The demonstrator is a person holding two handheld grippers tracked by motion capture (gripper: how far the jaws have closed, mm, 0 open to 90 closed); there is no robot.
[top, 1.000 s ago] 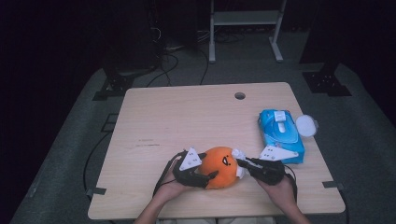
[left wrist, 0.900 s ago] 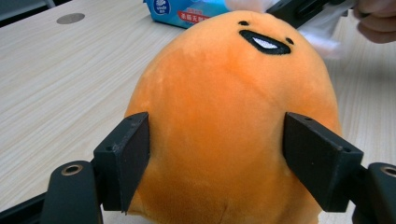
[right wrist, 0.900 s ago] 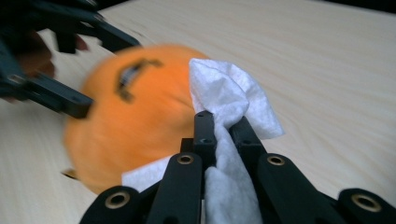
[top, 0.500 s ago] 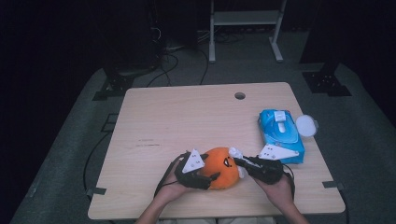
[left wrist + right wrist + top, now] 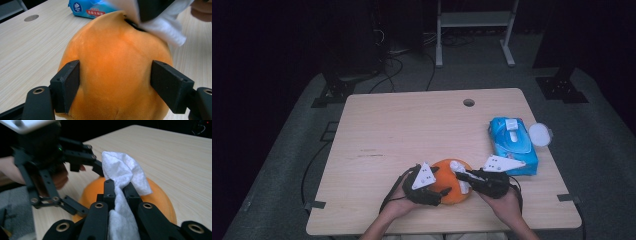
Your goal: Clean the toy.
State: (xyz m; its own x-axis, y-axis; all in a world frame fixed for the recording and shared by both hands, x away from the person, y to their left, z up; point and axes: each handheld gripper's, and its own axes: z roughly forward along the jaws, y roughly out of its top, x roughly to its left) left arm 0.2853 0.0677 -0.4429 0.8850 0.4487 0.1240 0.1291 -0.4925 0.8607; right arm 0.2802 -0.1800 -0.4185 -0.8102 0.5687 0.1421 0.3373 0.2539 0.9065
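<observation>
Near the front edge of the pale wooden worktop [image 5: 412, 125], the round orange plush toy [image 5: 448, 182] is gripped on both sides by the left tool [image 5: 115, 77], pads pressed into the fuzz, so it's held steady. Just right of it, a crumpled white wet wipe [image 5: 125, 173] is pinched tight in the right tool [image 5: 119, 187] and laid against the top of the plush. Further right, a blue soft pack of wipes [image 5: 512, 145] is lying flat, with a round white lid [image 5: 539, 133] just beside it.
</observation>
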